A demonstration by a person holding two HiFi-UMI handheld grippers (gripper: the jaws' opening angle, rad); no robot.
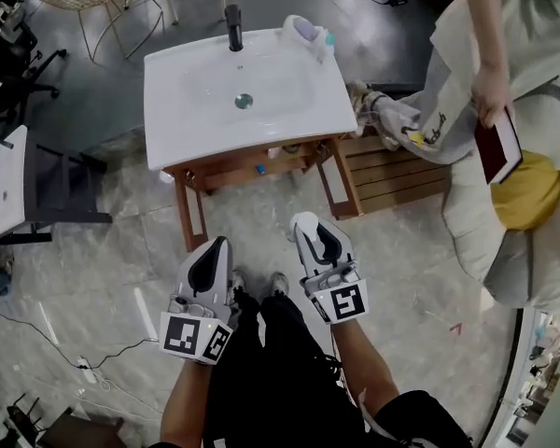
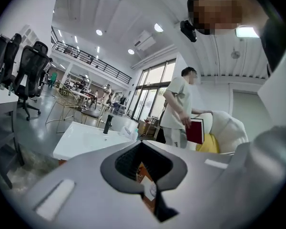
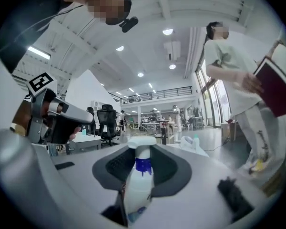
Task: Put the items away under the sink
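Now the white plastic spray bottle with a blue collar (image 3: 138, 190) stands upright between the jaws of the right gripper (image 1: 313, 231). The jaws are closed on its body, just under the neck. I think the bottle is light and smooth, so it could slip. It may also squash a bit if squeezed hard. The body is a good place to hold it, away from the trigger on top.

The jaws of the left gripper (image 1: 215, 250) look closed on a small brown thing with a white label (image 2: 145, 178). I cannot tell what it is.

Both grippers are in front of the white sink (image 1: 196, 110). It sits on a wooden stand (image 1: 189, 208), and the shelf under it is near, but not yet reached.
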